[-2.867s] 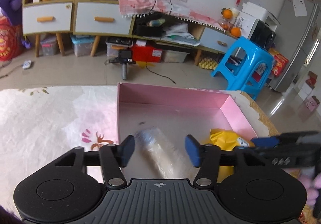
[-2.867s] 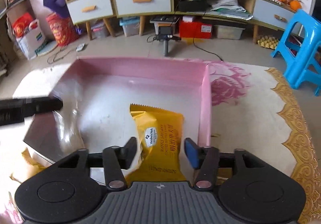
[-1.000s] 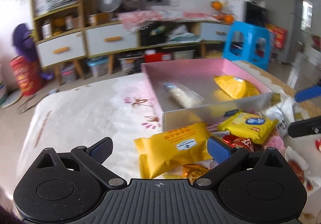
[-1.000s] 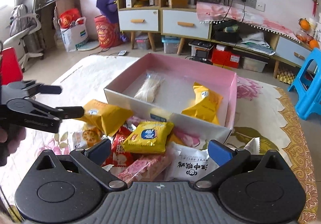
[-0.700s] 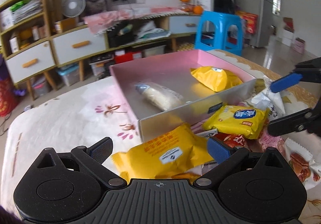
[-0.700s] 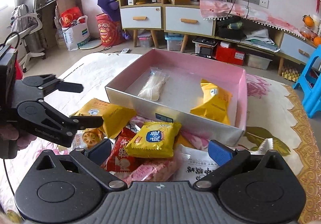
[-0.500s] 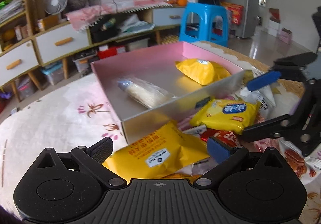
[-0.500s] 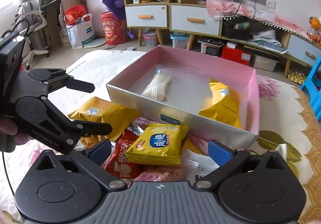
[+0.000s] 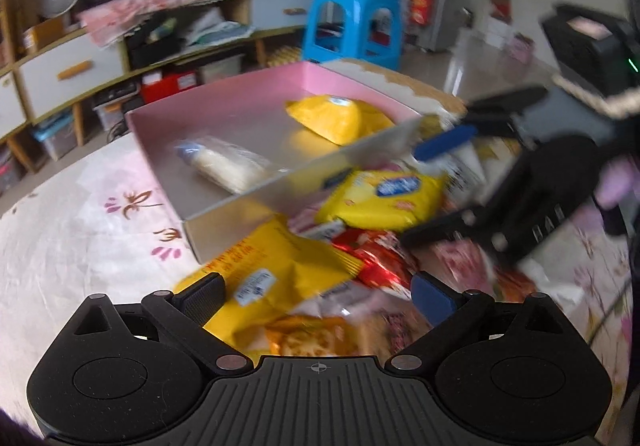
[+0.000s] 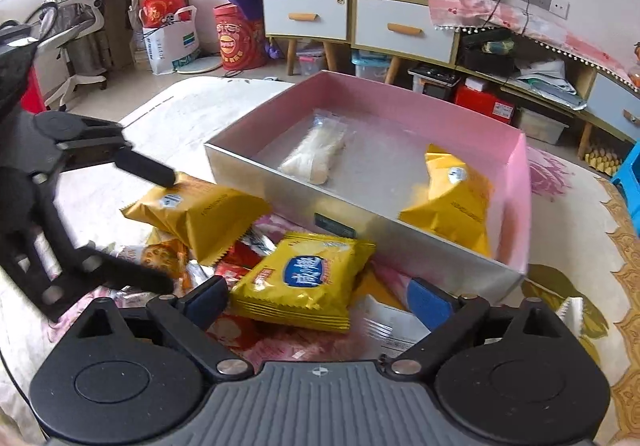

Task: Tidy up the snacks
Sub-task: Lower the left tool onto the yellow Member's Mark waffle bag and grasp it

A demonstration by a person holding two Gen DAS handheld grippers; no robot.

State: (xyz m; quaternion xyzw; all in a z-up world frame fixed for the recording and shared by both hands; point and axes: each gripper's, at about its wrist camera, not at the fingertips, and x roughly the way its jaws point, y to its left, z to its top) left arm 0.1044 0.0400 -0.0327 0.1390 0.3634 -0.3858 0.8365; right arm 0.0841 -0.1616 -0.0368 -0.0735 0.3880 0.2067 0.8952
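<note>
Both grippers have dropped closer to the snack heap since half a second ago. Left gripper (image 9: 316,292) hangs spread wide over a yellow wafer packet (image 9: 276,270), holding nothing; right gripper (image 10: 318,300), equally spread and empty, straddles a yellow biscuit bag (image 10: 304,278). Crowding them are red wrappers (image 9: 372,260). Behind the heap, the pink box (image 10: 400,98) holds a clear packet (image 10: 316,154) and a yellow packet (image 10: 452,194).
</note>
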